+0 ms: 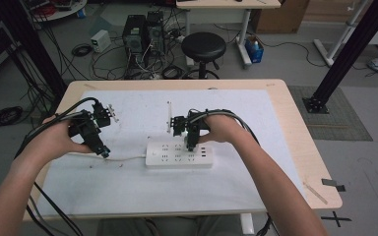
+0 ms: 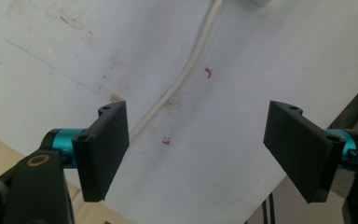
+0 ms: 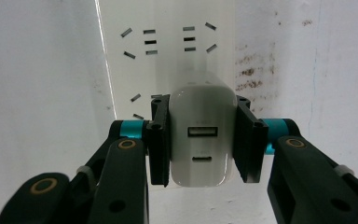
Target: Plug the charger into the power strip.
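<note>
White charger block (image 3: 199, 140) sits clamped between the two black jaws of my right hand-held gripper (image 3: 200, 142), one jaw pressed flat against each of its sides. Its end face looks back at me in the right gripper view, with a rectangular USB port above a smaller oval port. Beyond the charger lies the white power strip (image 1: 178, 154), its socket slots showing just past the block's far end; I cannot tell whether the charger's prongs are seated in the strip. In the high view my right hand-held gripper (image 1: 191, 142) stands over the middle of the strip, which lies near the centre of the white mat (image 1: 142, 196) covering the tabletop (image 1: 300, 147).

My left hand-held gripper (image 2: 196, 154) is spread wide apart and grips nothing. In the high view it (image 1: 103, 150) hangs to the left of the strip, near the thin white cord (image 2: 186, 74) that runs from the strip across the mat. A few small red marks (image 2: 208, 72) dot the mat beside the cord
</note>
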Demonstrator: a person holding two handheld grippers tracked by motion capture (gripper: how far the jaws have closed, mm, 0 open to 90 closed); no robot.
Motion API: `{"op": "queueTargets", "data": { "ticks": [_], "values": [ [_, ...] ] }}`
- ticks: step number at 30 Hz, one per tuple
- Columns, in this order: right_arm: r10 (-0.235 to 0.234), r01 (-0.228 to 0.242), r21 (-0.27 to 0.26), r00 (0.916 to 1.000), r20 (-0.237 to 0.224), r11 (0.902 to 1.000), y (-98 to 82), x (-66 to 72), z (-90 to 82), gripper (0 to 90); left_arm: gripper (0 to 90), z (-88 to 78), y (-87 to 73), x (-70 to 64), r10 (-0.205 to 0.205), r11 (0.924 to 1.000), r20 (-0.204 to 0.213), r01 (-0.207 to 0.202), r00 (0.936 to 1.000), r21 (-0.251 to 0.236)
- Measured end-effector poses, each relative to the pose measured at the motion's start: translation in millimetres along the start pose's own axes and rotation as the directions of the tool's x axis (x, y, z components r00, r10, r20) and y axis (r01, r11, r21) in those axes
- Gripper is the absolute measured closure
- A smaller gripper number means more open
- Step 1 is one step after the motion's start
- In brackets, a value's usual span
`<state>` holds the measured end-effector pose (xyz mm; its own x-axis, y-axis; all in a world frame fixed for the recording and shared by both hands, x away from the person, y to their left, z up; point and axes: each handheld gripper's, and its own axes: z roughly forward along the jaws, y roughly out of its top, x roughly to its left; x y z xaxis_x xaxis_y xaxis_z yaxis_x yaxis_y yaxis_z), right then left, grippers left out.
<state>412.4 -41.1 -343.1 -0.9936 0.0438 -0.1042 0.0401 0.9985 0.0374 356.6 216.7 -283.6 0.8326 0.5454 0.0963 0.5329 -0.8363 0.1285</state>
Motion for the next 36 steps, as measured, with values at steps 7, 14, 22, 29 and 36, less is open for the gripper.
{"op": "queueTargets", "data": {
  "ticks": [7, 14, 22, 29, 36],
  "values": [
    [-0.077, 0.077, 0.023, 0.9967, -0.024, 0.9967, 1.8, -3.7, 8.9, 63.0, 22.3, 3.6, 2.3, -3.0, 0.018, 0.9998, 0.009, -0.018, 0.9998, 0.006],
    [-0.100, 0.100, 0.008, 0.9949, -0.017, 0.9950, 0.2, -3.3, 10.3, 63.1, 22.3, 7.7, 5.1, -4.9, 0.018, 0.9998, 0.018, -0.018, 0.9997, 0.005],
    [-0.085, 0.085, 0.000, 0.9962, -0.019, 0.9963, 1.0, -3.0, 15.0, 63.1, 22.3, 15.5, 9.1, -6.1, 0.019, 0.9998, 0.029, -0.020, 0.9994, 0.003],
    [-0.077, 0.074, -0.061, 0.9964, -0.036, 0.9954, -7.0, -7.3, 18.5, 62.8, 22.3, 15.3, 14.0, -6.5, 0.033, 0.9994, 0.028, -0.033, 0.9991, -0.008],
    [0.029, -0.033, -0.125, 0.9990, -0.034, 0.9916, -18.5, -13.4, 10.3, 31.6, 22.3, 10.1, 18.1, -3.6, 0.043, 0.9989, 0.016, -0.043, 0.9989, -0.018]
  ]
}}
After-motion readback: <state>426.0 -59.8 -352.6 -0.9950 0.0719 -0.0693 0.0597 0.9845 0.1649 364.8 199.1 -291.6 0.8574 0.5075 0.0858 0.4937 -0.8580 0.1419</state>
